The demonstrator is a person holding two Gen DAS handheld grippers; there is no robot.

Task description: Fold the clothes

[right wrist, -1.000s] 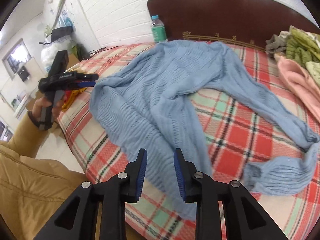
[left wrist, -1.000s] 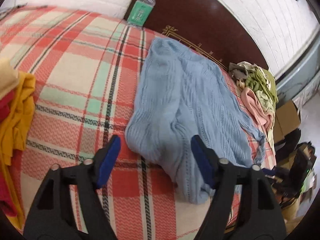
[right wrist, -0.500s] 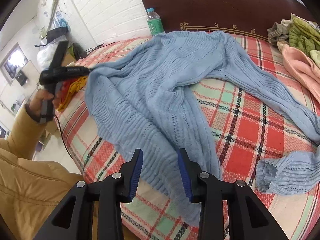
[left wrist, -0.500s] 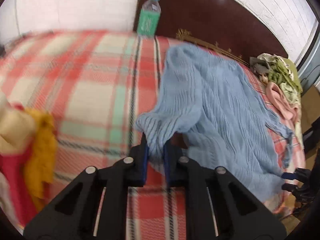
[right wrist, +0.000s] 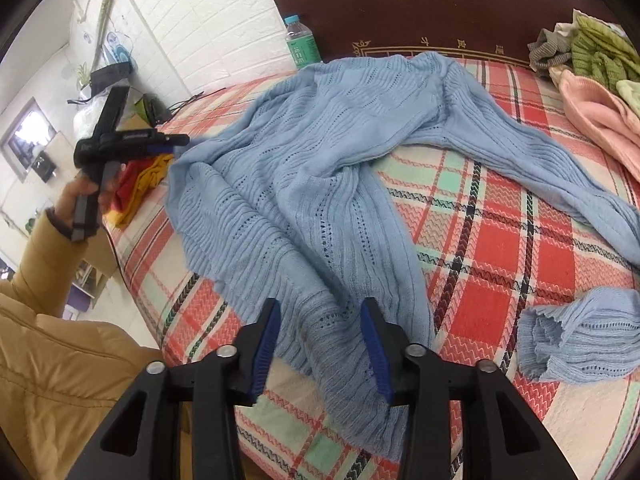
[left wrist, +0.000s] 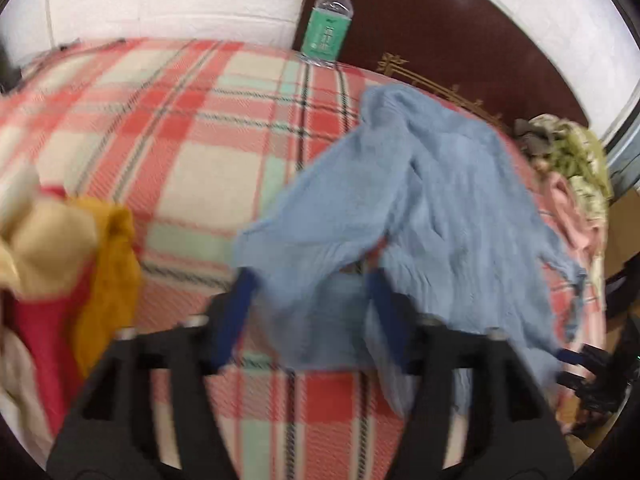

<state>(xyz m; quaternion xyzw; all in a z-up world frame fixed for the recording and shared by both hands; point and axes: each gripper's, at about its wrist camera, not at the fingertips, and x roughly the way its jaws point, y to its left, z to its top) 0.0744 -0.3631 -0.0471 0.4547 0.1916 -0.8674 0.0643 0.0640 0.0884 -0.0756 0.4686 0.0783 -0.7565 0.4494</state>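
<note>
Sweater edge now loose between reopened left tongs

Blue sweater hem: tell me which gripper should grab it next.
Right. The right gripper is open directly over the blue sweater hem at the bed edge; the left gripper sits at the far side edge.

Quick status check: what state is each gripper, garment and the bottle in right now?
Left gripper: open, blue cloth between its fingers.
Right gripper: open, over the sweater hem.
Light blue knit sweater: unfolded, rumpled, spread on the plaid bedspread.
Water bottle: upright, capped, at the headboard.
Pink and green clothes: heaped, unfolded.
Yellow and red clothes: bunched, unfolded.
</note>
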